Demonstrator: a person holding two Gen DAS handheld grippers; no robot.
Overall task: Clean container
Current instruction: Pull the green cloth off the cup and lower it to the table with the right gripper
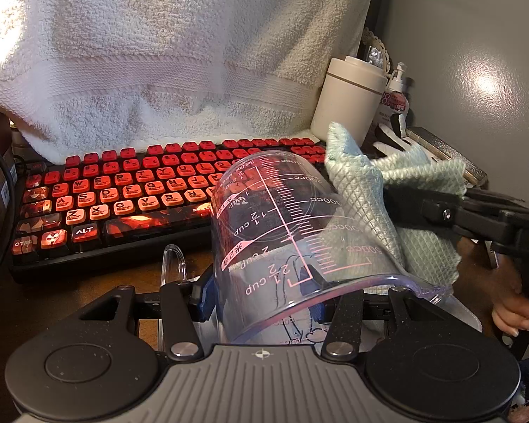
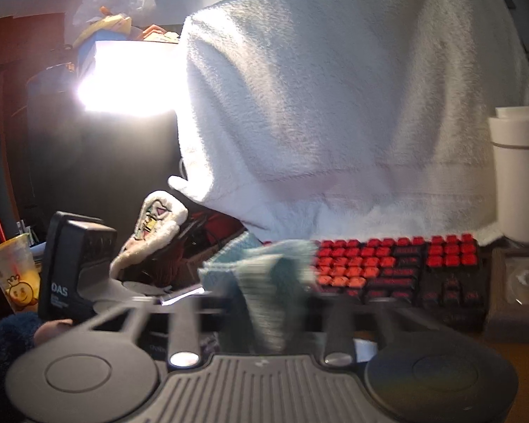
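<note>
Over the counter, in front of a red backlit keyboard, we've got the clear plastic measuring cup tipped on its side. It's clamped in the left gripper, with the rim end toward the camera and the base pointing off at the keys. The jaws sit partly open with the cup's wall pinched between them, and the pink cup and cc markings read upside down from here.

From the right side the right gripper comes in, jaws squeezed shut on a pale green cloth with a diamond weave. We see the cloth pressed against the cup's outer wall, draped down toward the spout.

The right wrist view is pretty blurry, so we can only say the cloth is bunched up between the jaws there, and the cup itself doesn't really read.

Behind the keyboard a big white towel hangs over something. To its right there's a cream tumbler with a lid, with a pump bottle just beside it. A drink cup with a red straw sits far left in the right wrist view.
</note>
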